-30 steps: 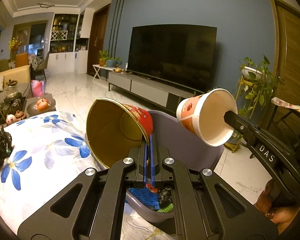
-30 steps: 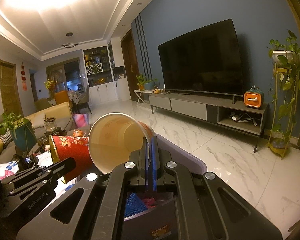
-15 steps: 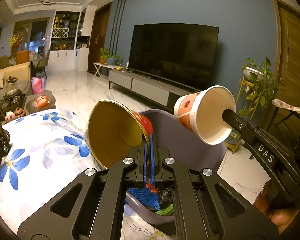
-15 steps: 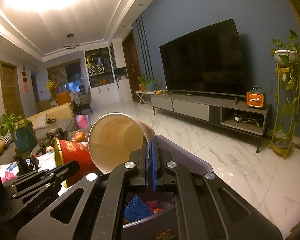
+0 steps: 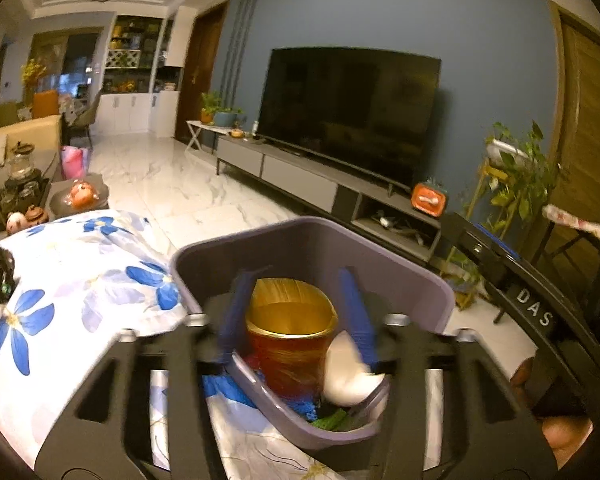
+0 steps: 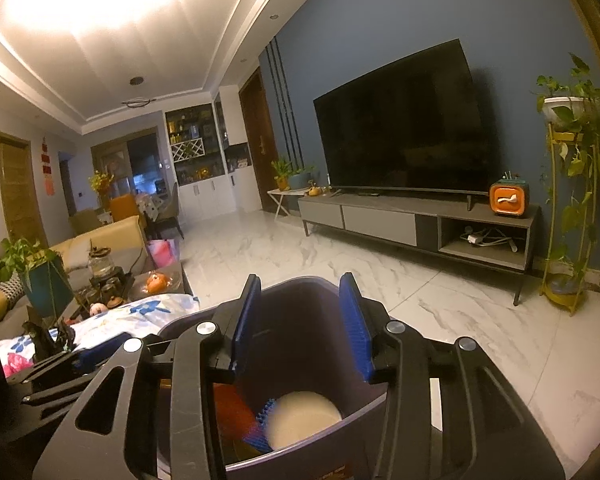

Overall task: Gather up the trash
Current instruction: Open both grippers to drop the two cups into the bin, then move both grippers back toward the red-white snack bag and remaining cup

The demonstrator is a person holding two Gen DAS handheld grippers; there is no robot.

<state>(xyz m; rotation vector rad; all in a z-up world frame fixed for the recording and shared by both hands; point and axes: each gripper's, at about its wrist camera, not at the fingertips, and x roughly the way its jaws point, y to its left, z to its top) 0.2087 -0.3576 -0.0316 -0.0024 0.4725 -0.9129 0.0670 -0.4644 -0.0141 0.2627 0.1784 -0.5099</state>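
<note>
A grey-purple trash bin point(image 5: 400, 256) stands at the edge of the flowered table. Inside it lie a red cup with a gold inside point(image 5: 290, 344) and a white paper cup point(image 5: 350, 376). My left gripper point(image 5: 294, 316) is open and empty above the bin, its blue pads either side of the red cup. My right gripper point(image 6: 302, 326) is open and empty over the bin point(image 6: 296, 292), with the white cup point(image 6: 302, 420) below it among blue and orange trash. The right gripper's arm shows at the right of the left wrist view point(image 5: 532, 308).
The table wears a white cloth with blue flowers point(image 5: 68, 288). A tea set and fruit bowl point(image 5: 80, 196) stand beyond it. A TV stand point(image 6: 416, 224) and a plant stand point(image 6: 568, 208) line the blue wall across the marble floor.
Both grippers have opened. The red cup and the white paper cup have dropped from them into the bin.
</note>
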